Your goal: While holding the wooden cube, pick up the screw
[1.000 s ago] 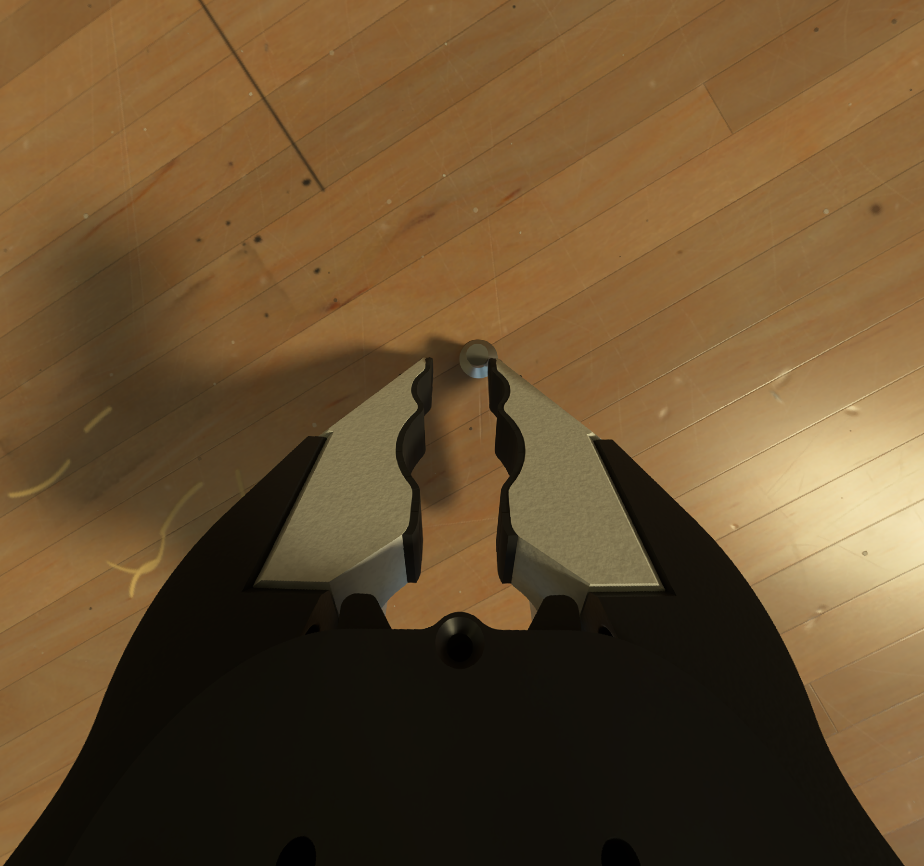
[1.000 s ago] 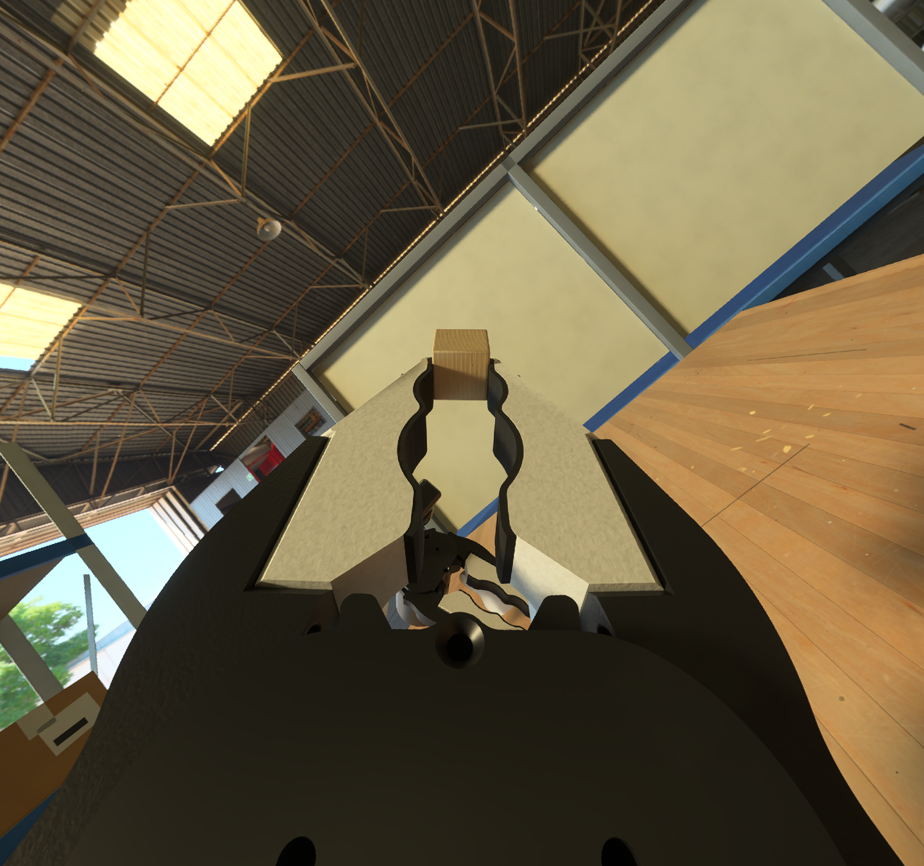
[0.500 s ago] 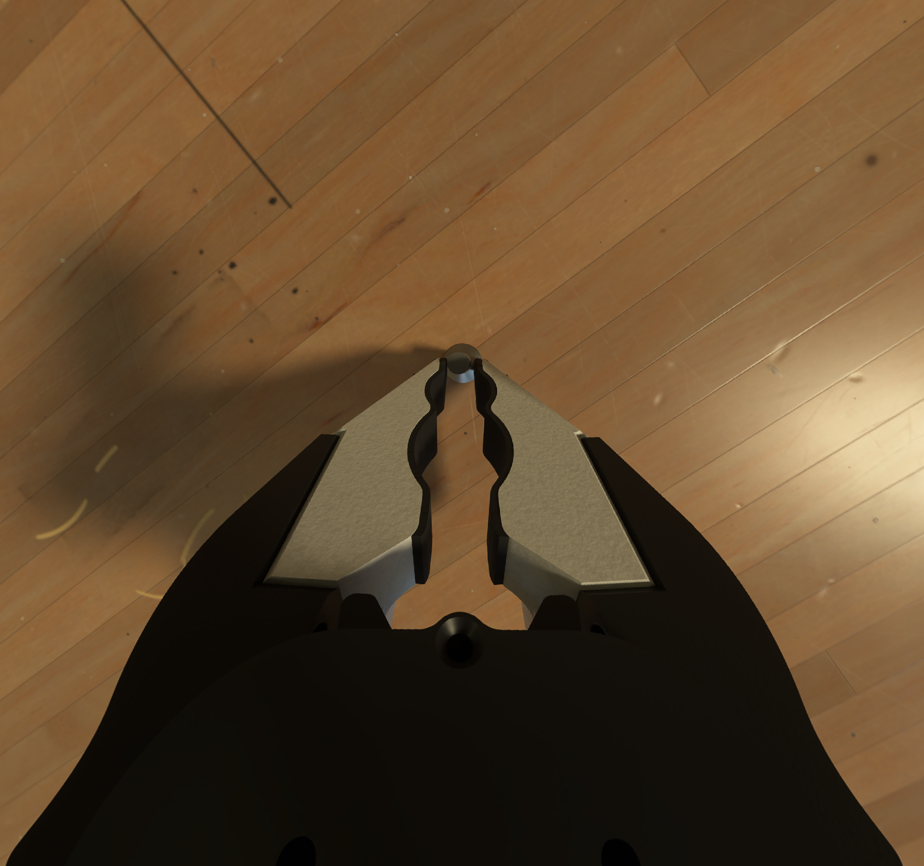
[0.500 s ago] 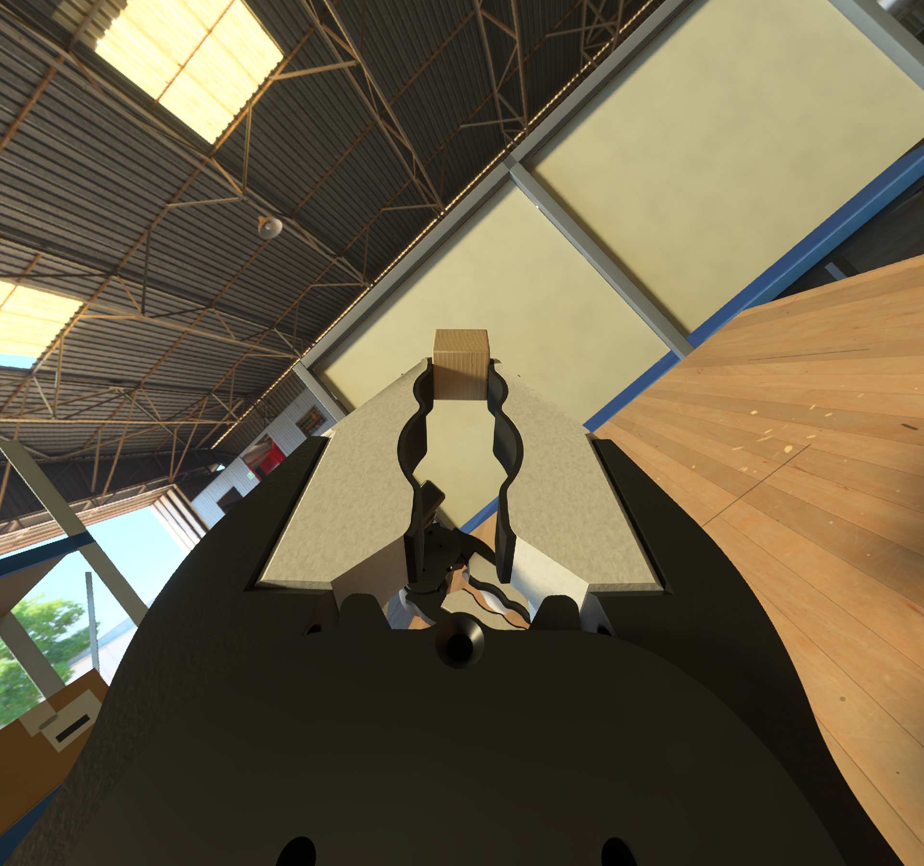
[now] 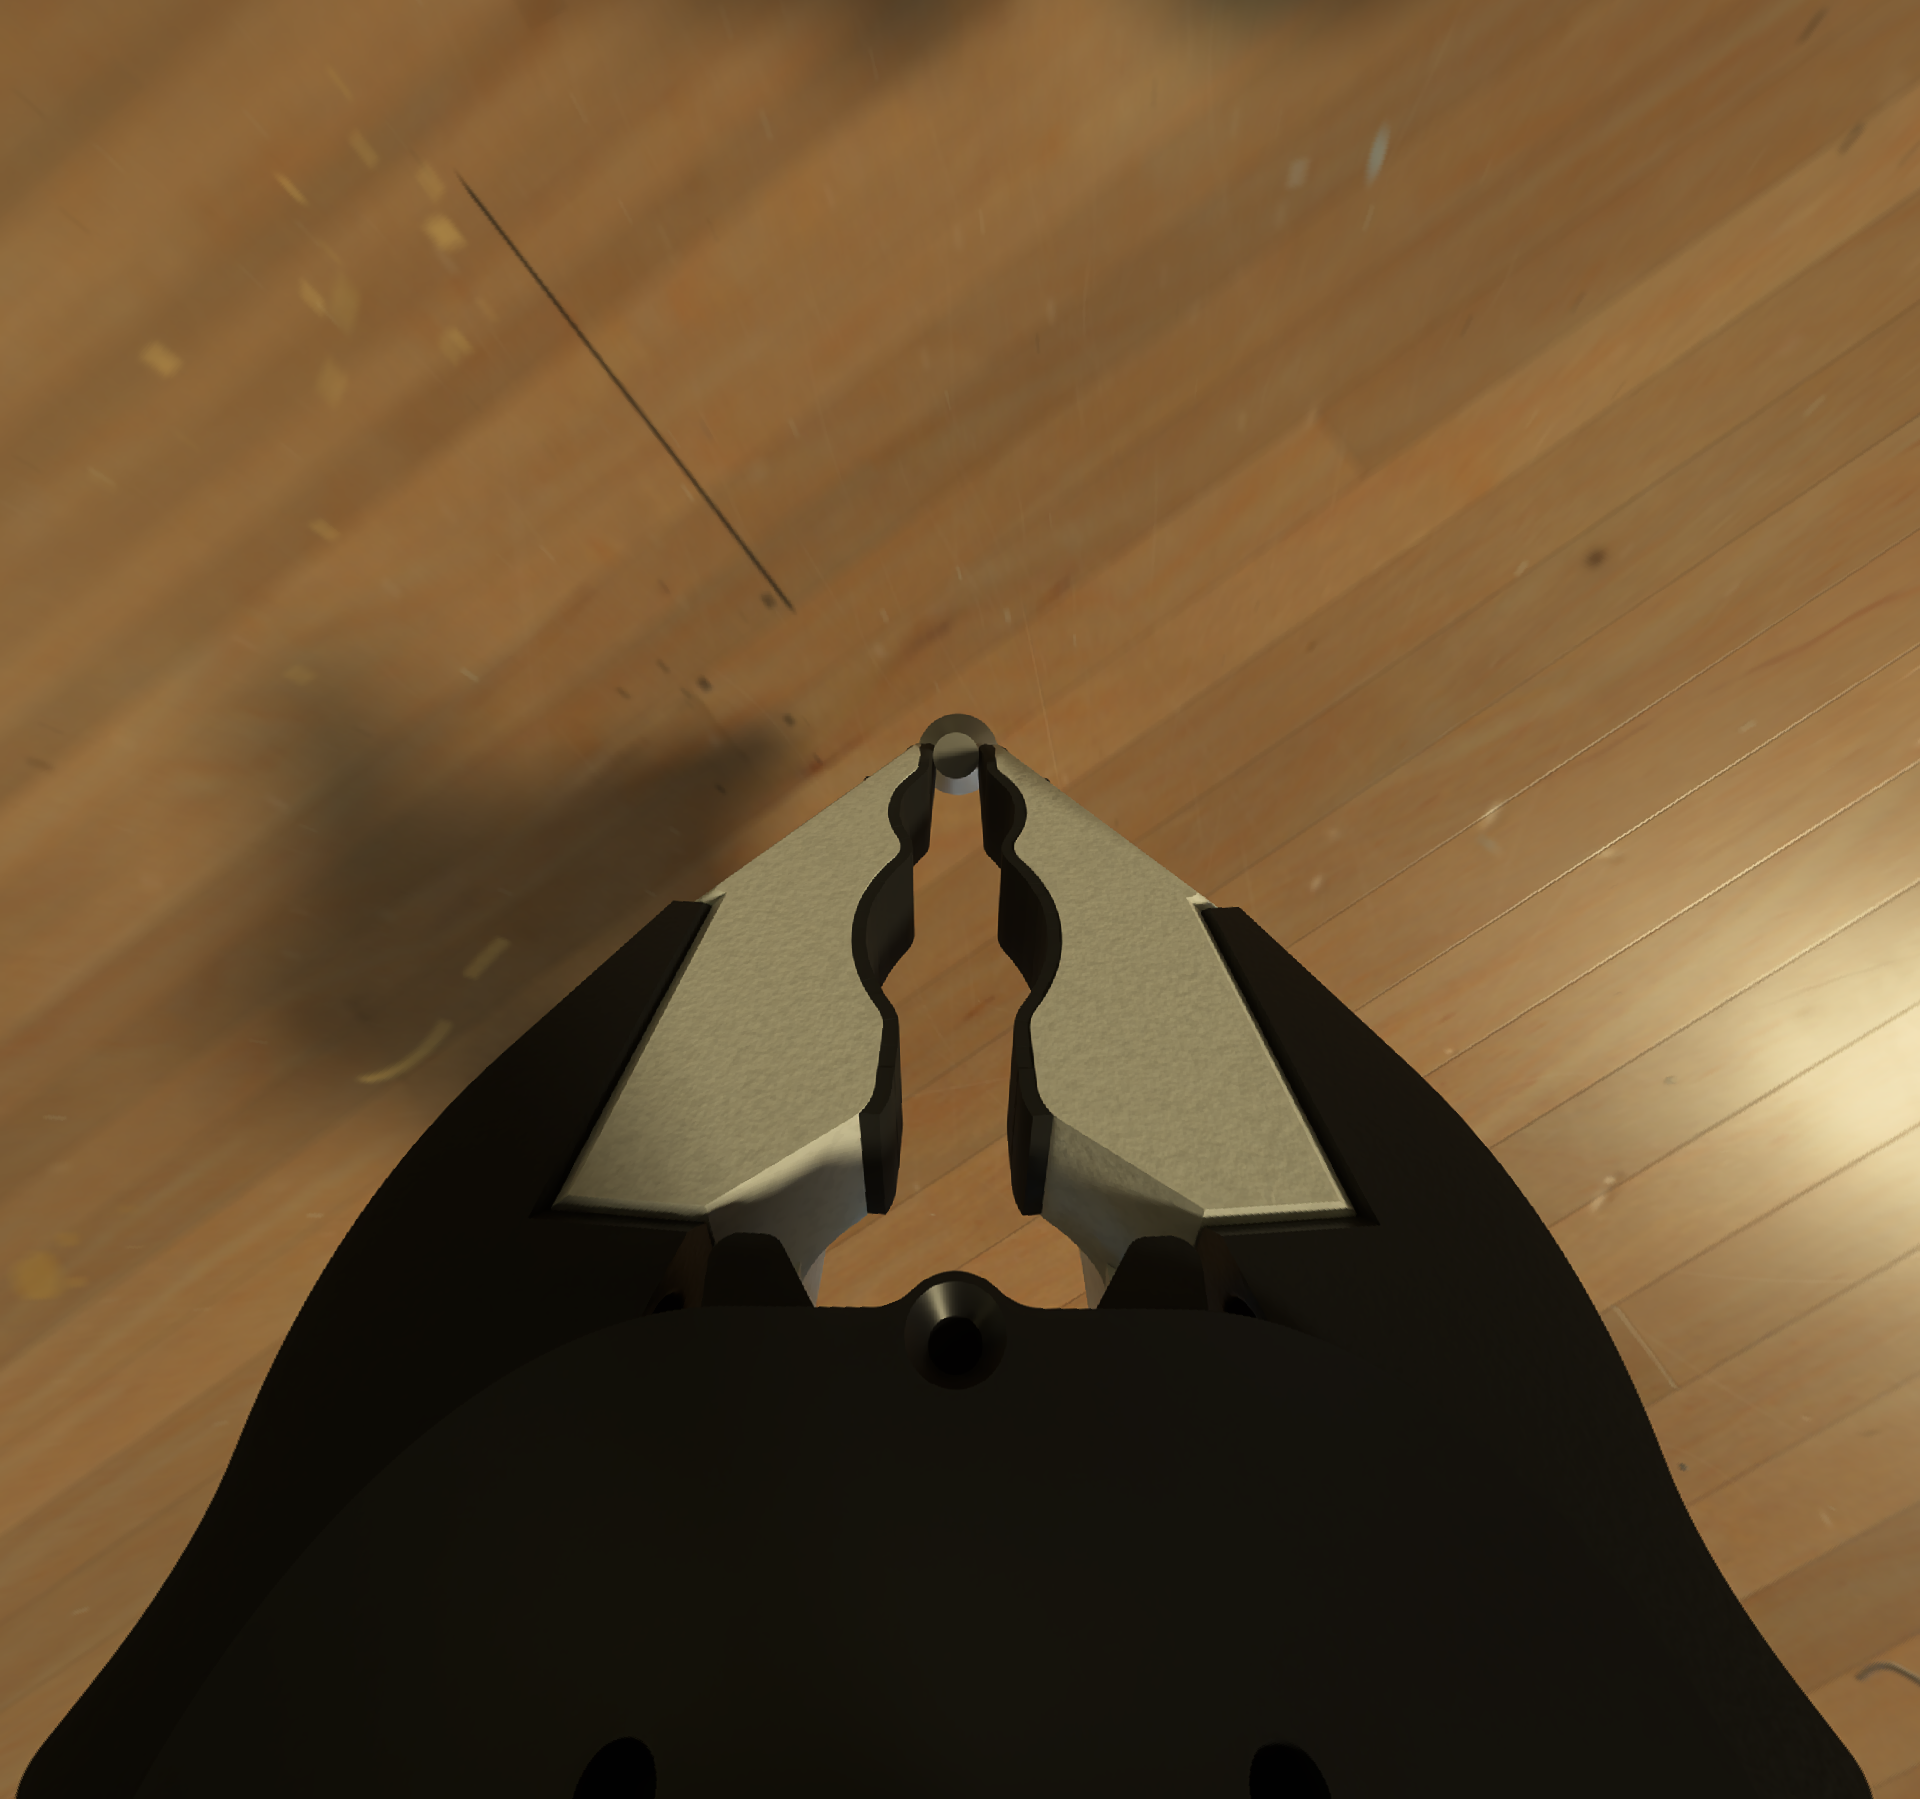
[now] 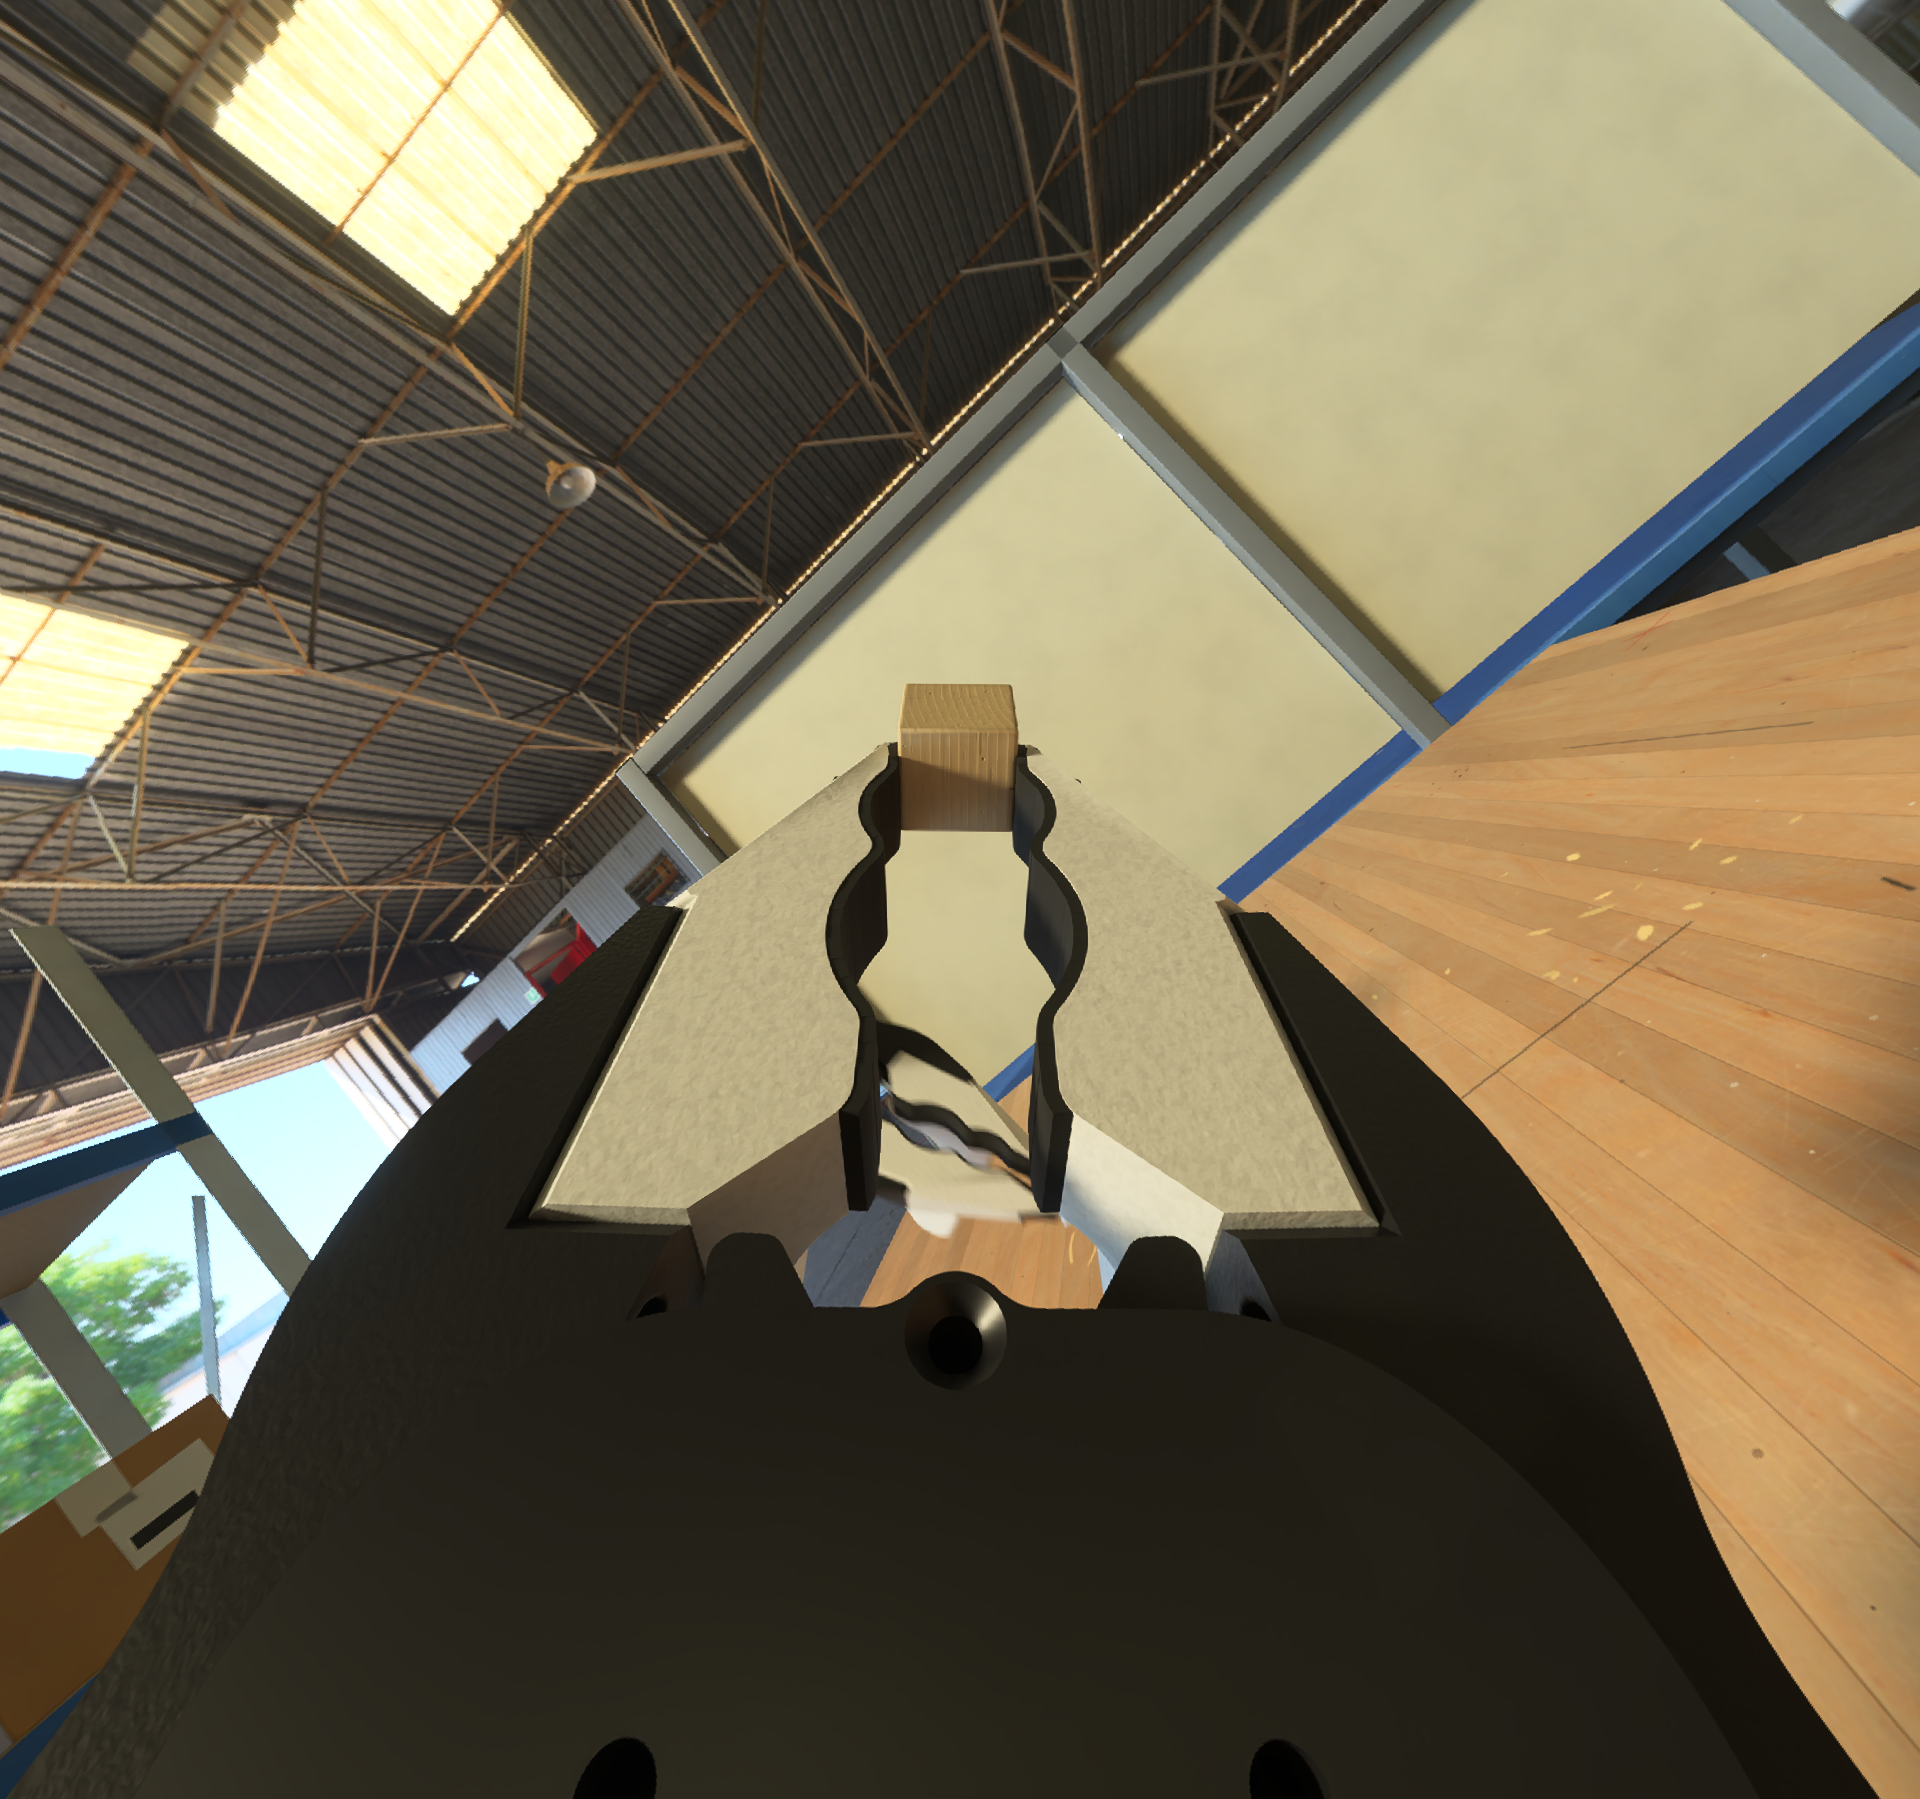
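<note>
In the left wrist view my left gripper is shut on the small grey metal screw, pinched between the fingertips with its round head showing past them. It hangs well above the wooden plank floor. In the right wrist view my right gripper is shut on the pale wooden cube, held at the fingertips and pointed up toward the wall. Part of the left gripper shows blurred low between the right fingers.
The plank floor rises at the right of the right wrist view, with a thin dark seam and pale flecks. Beige wall panels, a blue beam and a trussed metal roof with skylights fill the rest.
My left gripper closed on the screw, then lifted it: the floor now looks farther off and blurred. My right gripper has held still with the cube.
</note>
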You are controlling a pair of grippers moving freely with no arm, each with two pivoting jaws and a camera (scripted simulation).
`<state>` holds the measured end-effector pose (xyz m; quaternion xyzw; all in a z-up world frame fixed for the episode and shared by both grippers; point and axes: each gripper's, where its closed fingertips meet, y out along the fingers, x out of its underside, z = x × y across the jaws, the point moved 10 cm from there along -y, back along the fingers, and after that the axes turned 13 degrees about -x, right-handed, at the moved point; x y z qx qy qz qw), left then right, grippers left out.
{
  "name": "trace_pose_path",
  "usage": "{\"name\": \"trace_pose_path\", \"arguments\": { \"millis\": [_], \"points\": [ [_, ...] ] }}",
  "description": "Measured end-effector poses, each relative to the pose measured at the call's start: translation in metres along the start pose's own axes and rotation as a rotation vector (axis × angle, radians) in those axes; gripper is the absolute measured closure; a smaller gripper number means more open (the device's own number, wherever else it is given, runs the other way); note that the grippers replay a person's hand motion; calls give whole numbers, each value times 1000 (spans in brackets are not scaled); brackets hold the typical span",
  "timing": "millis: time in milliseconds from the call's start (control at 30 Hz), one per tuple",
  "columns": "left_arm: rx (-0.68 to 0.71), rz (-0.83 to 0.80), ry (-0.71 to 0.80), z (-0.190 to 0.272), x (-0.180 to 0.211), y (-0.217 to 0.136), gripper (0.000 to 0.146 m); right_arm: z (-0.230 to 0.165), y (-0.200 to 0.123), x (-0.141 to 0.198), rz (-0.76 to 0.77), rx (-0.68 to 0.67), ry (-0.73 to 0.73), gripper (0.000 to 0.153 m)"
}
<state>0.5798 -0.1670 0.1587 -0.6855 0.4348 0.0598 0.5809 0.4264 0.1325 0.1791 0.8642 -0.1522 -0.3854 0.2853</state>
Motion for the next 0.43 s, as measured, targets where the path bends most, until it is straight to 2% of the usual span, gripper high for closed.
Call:
{"name": "trace_pose_path", "arguments": {
  "millis": [167,267,333,433],
  "points": [
    [-48,217,36,-19,-59,-65,138,0,0,-1,-9,-1,-4,132],
    [-1,383,88,-24,-105,-97,138,0,0,-1,-10,1,-1,132],
    [51,469,136,-23,-138,-107,138,0,0,-1,-8,-1,2,132],
    [151,529,192,-18,-181,-104,138,-1,-1,0,-6,-1,2,132]
  ]
}}
